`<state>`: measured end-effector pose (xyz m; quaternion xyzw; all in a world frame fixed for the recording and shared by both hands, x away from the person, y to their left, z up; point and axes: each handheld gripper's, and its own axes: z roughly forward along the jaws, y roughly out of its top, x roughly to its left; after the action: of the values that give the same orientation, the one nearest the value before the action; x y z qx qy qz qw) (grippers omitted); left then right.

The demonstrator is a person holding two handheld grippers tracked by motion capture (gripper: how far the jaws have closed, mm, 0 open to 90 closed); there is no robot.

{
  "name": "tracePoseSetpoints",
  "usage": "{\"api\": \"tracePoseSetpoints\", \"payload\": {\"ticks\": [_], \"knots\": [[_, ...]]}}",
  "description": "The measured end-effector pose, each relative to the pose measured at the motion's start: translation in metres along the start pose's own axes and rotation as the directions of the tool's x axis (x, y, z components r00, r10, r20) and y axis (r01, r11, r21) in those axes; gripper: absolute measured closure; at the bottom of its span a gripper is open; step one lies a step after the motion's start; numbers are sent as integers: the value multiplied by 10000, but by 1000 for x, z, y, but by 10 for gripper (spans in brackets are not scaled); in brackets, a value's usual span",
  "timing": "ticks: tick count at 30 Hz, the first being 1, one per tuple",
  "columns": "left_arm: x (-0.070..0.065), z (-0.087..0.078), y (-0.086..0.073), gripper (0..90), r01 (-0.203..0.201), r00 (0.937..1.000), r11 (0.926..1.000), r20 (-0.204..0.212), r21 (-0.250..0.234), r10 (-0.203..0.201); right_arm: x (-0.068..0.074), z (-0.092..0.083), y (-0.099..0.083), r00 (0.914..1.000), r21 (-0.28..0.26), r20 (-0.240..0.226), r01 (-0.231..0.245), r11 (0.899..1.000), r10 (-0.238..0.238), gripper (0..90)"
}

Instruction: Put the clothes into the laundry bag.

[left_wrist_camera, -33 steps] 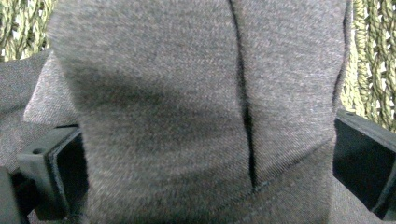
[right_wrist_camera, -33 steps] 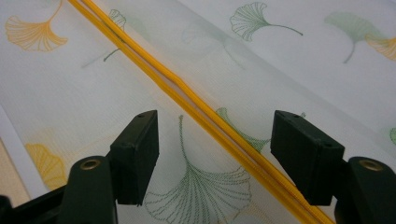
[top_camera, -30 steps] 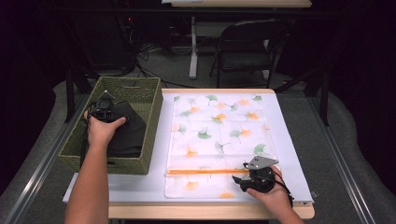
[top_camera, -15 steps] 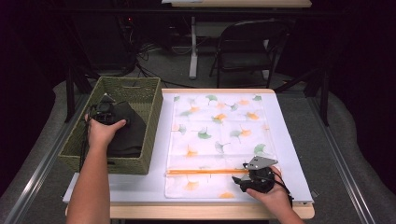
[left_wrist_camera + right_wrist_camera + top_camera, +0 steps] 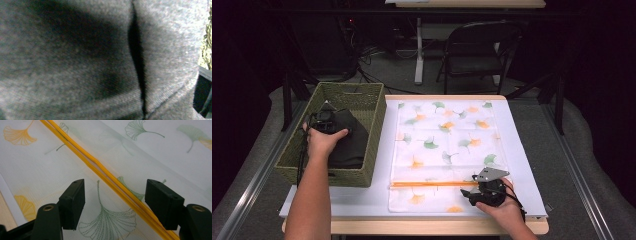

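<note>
Two grippers are in my hands, one at each side of the table. Nearest to me, my right gripper sits low at the near right part of the white mesh bag, printed with ginkgo leaves, which lies flat on the white table. In the right gripper view its jaws stand wide apart, holding nothing, one on each side of the bag's orange zipper. The zipper runs diagonally between them in that view, and the pads hover just above the fabric; I cannot tell whether they touch it. From the high view the zipper crosses the near part of the bag as a straight orange line, ending at the gripper.

Farther off on my left, my left gripper is down inside the woven green basket, pressed into the dark grey garment bundled there. The left gripper view sits right against grey knit cloth with a dark fold in it, so I cannot tell how those jaws stand. Basket and bag lie side by side, close but apart.

Beyond the table stands a dark folding chair.
</note>
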<state>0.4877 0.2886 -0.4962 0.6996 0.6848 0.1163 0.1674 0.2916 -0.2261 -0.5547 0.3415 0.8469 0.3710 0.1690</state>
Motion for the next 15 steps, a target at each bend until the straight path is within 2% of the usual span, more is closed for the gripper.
{"api": "tracePoseSetpoints", "payload": {"ticks": [7,15], "knots": [[-3,2,0,0,-185,9996,9998,-211,65,187,1,1,0,10000,35,-6,8,10000,-8,323],[-2,5,-1,0,-78,9999,9993,-87,361,81,0,1,0,10000,58,-42,18,10000,-18,323]]}}
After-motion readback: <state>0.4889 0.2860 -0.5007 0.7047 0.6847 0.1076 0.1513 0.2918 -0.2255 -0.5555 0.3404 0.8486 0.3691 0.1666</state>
